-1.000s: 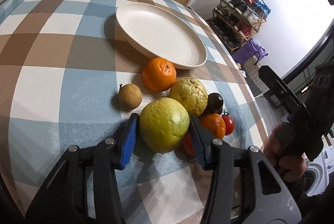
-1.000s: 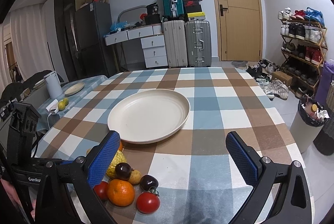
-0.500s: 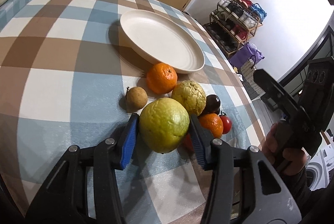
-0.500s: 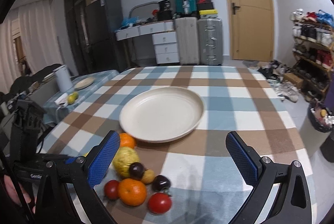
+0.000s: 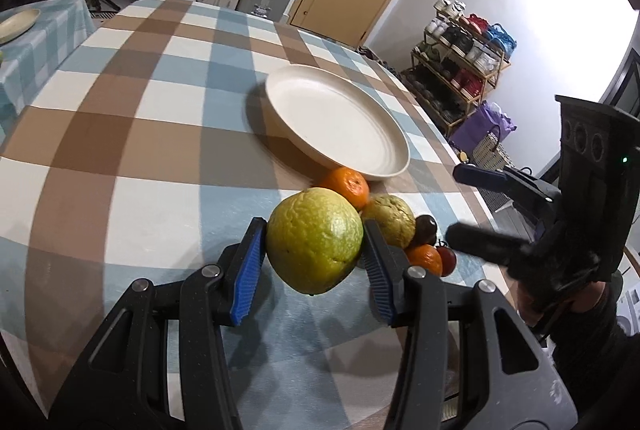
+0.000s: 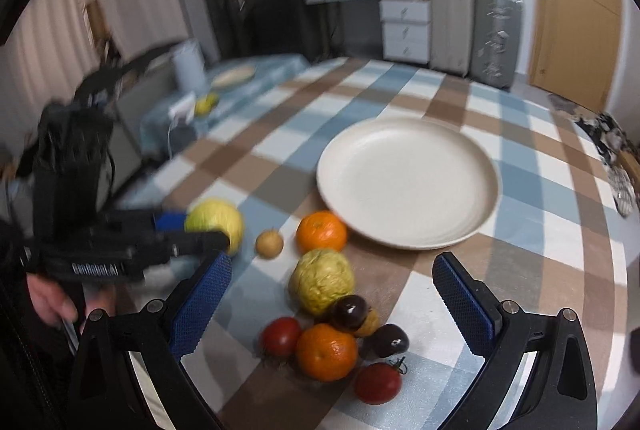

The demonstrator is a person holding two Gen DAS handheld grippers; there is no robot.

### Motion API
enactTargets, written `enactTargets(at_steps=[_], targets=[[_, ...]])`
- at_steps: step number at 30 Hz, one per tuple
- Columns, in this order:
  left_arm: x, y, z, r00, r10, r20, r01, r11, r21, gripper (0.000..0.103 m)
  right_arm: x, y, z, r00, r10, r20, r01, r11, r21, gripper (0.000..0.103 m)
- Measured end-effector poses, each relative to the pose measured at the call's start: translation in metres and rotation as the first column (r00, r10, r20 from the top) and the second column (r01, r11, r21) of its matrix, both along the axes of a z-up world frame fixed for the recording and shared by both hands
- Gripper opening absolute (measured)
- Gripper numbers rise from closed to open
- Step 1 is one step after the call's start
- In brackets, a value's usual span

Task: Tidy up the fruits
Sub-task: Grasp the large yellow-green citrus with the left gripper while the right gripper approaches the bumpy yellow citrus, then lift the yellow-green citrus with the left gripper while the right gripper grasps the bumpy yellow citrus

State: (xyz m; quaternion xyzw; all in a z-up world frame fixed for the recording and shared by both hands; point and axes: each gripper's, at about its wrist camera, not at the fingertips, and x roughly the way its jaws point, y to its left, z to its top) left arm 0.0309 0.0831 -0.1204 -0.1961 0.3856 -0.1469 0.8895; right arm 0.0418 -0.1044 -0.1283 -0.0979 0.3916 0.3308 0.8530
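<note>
Left tongs [image 5: 316, 254] pinch the big green-yellow fruit [image 5: 314, 240] across its middle, lifted off the bench [image 5: 160, 133] near the plate [image 5: 340, 121] | right tongs [image 6: 330, 304] spread wide above the fruit pile [image 6: 332, 330], holding nothing | fruit looks firm, bumpy, fairly heavy; gripping the widest part suits it.

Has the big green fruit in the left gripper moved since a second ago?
Yes. The green fruit, clamped in the left gripper, has lifted off the tablecloth toward the plate; it now covers the small brown fruit.
</note>
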Motion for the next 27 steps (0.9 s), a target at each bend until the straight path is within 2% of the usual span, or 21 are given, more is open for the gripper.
enactTargets(at_steps=[6,11,15,24,27], targets=[[-0.002,0.014,-0.001,0.999,0.034,-0.001,-0.034,0.999,0.010,0.045,0.009,0.026,-0.013,0.994,0.081,-0.075,-0.092,0.985,-0.148,0.103],[-0.003,0.020,-0.001,0.998,0.054,0.014,-0.055,0.998,0.044,0.045,0.020,0.038,-0.022,0.986,0.113,-0.126,-0.139,0.967,-0.214,0.103],[-0.005,0.023,0.000,0.999,0.050,0.020,-0.051,0.998,0.035,0.045,0.025,0.044,-0.026,0.983,0.119,-0.140,-0.153,0.953,-0.260,0.102],[-0.003,0.025,-0.001,0.998,0.055,0.013,-0.055,0.998,0.017,0.045,0.033,0.048,-0.033,0.974,0.116,-0.196,-0.168,0.948,-0.270,0.079],[-0.001,0.026,-0.002,0.998,0.057,0.007,-0.057,0.998,0.017,0.045,0.034,0.050,-0.035,0.971,0.118,-0.208,-0.174,0.945,-0.277,0.065]])
